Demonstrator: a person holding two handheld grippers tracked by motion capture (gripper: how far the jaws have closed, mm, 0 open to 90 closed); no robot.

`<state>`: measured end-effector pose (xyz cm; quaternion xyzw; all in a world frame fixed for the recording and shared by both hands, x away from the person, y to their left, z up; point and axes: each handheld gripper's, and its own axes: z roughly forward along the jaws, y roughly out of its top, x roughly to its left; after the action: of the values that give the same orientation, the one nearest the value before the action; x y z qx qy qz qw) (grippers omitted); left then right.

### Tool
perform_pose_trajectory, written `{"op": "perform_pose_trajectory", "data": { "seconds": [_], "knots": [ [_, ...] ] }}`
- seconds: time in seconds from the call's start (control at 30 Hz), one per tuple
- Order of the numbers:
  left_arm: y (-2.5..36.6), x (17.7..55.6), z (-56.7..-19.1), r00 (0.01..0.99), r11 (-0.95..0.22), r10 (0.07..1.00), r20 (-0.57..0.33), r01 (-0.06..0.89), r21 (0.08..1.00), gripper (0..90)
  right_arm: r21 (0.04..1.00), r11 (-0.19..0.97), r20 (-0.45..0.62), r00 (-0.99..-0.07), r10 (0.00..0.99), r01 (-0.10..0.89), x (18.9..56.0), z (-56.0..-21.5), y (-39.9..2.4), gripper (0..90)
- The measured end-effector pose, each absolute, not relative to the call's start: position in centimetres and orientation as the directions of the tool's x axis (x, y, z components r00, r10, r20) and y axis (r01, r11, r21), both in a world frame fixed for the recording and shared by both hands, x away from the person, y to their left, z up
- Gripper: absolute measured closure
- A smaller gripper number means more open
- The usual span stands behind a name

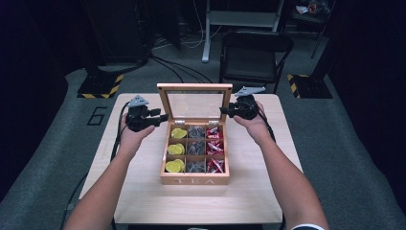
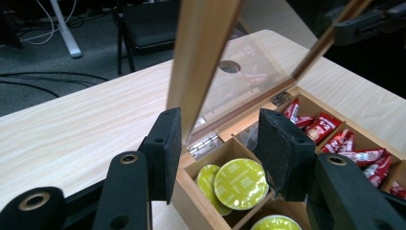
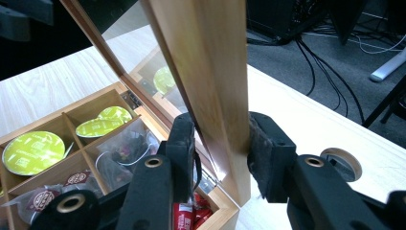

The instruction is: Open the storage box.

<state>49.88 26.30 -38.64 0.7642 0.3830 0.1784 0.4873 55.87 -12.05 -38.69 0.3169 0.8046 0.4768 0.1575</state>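
Dim room, with a brightly lit pale worktop at the centre.

In the high view, overhead light falls on the worktop point(image 1: 143, 177), while the floor and background sink into near-black and the picture is soft and slightly grainy. In the left gripper view, the glass lid point(image 2: 249, 72) carries pale reflections and the nearest black fingers point(image 2: 165, 153) are slightly blurred. In the right gripper view, the wooden lid frame point(image 3: 210, 81) close to the lens looks soft, and the far background is out of focus.
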Motion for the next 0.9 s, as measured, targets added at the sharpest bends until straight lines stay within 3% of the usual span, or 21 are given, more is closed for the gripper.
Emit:
{"op": "perform_pose_trajectory", "data": {
  "seconds": [0.9],
  "knots": [
    [26.7,44.9,-39.6,0.689,-0.265,0.716,-0.112,0.416,0.870,49.7,0.866,0.308,0.100,-0.741,0.664,0.394,58.7,-38.9,-12.3,66.8]
  ]
}}
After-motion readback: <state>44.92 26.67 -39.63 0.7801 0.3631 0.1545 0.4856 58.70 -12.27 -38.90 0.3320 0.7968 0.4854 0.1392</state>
